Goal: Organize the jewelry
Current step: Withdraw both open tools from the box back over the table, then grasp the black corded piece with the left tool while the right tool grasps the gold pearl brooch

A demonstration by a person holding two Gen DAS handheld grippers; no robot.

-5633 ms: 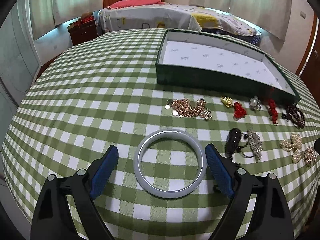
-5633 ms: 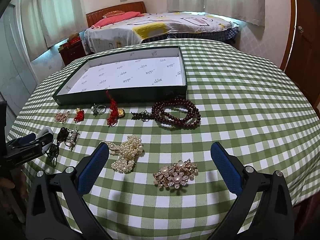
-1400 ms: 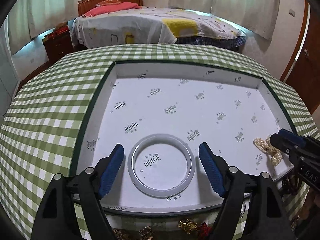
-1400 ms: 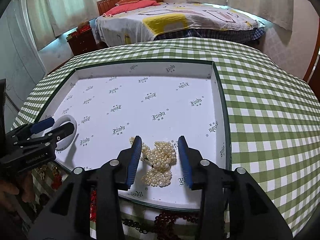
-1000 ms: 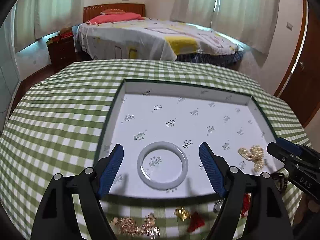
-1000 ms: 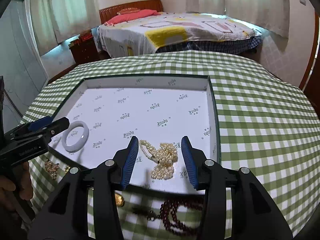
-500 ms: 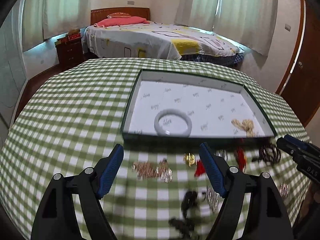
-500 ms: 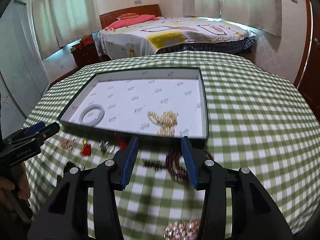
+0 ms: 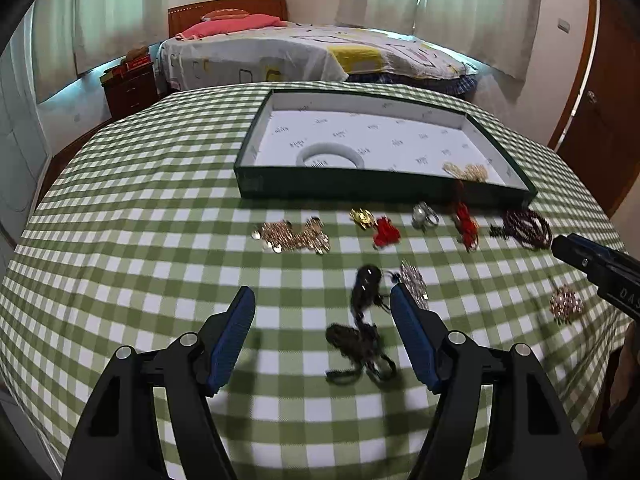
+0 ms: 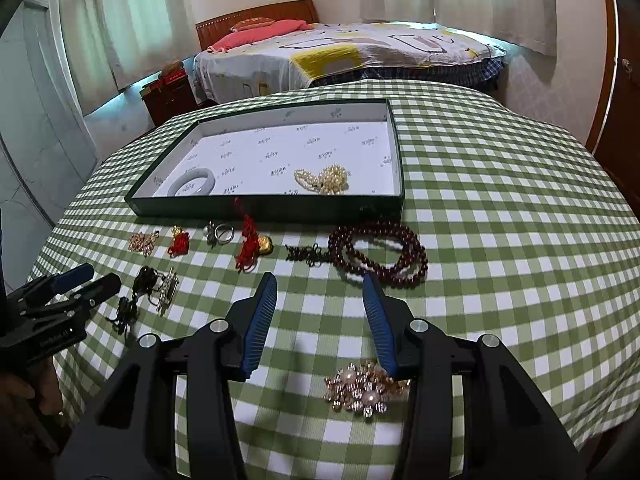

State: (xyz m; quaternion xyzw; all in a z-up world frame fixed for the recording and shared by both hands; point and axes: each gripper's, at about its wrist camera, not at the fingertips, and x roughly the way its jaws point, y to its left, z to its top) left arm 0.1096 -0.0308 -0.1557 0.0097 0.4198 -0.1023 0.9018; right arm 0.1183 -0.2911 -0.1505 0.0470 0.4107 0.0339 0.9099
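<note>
Left gripper (image 9: 322,312): empty; its jaws had just been narrowing but stood wide apart above the dark corded piece (image 9: 362,332) at lower centre, which lay partly between them, untouched.
Right gripper (image 10: 320,300): empty, jaws half parted over bare cloth; the pearl brooch (image 10: 362,388) lay just under the right finger, lower centre.
Tray (image 10: 264,210): upper centre, holding the white bangle (image 10: 192,182) at its left and the pearl strand (image 10: 322,180) toward its right.
Loose row: gold chain (image 9: 294,236), red tassels, ring (image 9: 424,216) and dark bead bracelet (image 10: 378,252) lay on the cloth below the tray's near wall.
Risk: the cord's trailing loops could snag the silver clip (image 9: 414,280) touching it and drag it along.
View difference: the left view blurred the cord; the right view showed the brooch clearly and a hand (image 10: 24,404) at lower left.
</note>
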